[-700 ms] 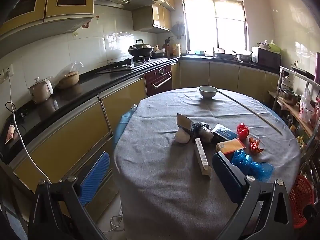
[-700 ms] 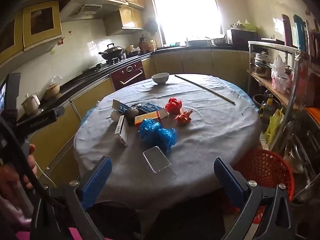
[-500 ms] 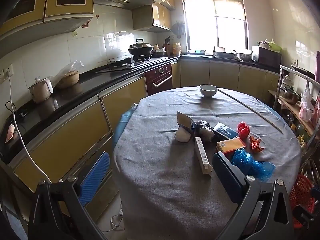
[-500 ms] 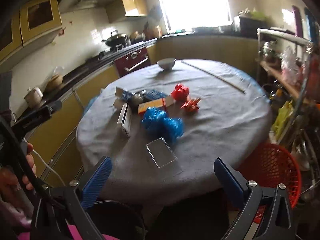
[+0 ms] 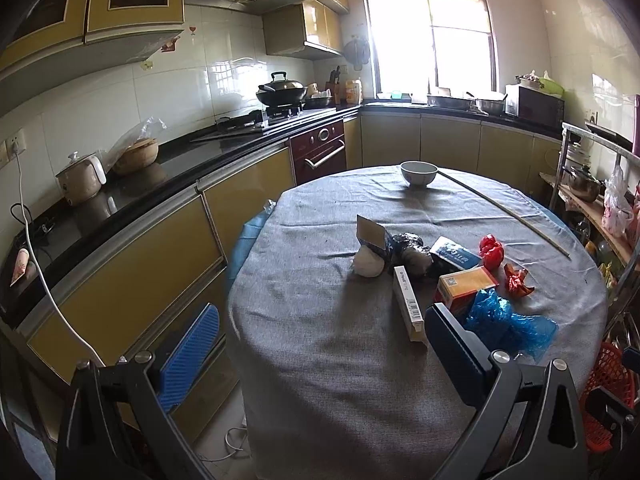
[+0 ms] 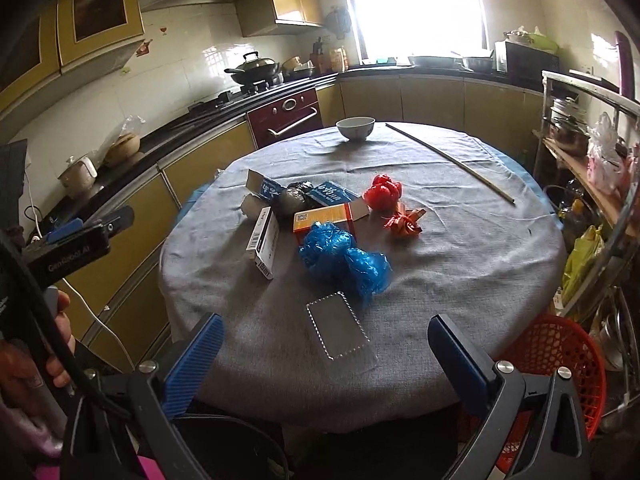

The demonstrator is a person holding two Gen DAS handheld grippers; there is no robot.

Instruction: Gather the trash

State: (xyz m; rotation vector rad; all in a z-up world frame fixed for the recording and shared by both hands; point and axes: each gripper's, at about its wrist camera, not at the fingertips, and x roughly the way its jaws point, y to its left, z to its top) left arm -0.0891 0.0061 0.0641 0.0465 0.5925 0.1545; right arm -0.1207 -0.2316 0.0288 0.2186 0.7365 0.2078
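On the round desk, covered with a grey cloth, the trash lies in a loose cluster toward the side nearest the kitchen cabinets. Crumpled blue plastic sits closest to the near edge, with a clear serrated-edged wrapper lying flat just in front of it. An orange box touches the blue plastic from behind, and a long white box with a barcode lies beside them. Farther back sit a blue-and-white carton, a dark crumpled bag, a white wad and a small blue packet. A red crumpled wrapper and a smaller red-orange wrapper lie just beside each other, apart from the boxes. A white bowl stands upright near the far edge, and a thin stick lies across the far right part of the cloth. A red mesh basket stands on the floor below the near right rim. The right hand-held gripper hovers above the near edge with its fingers spread wide, holding nothing. The left hand-held gripper is likewise released and empty, held over the desk's left edge, well short of the trash.
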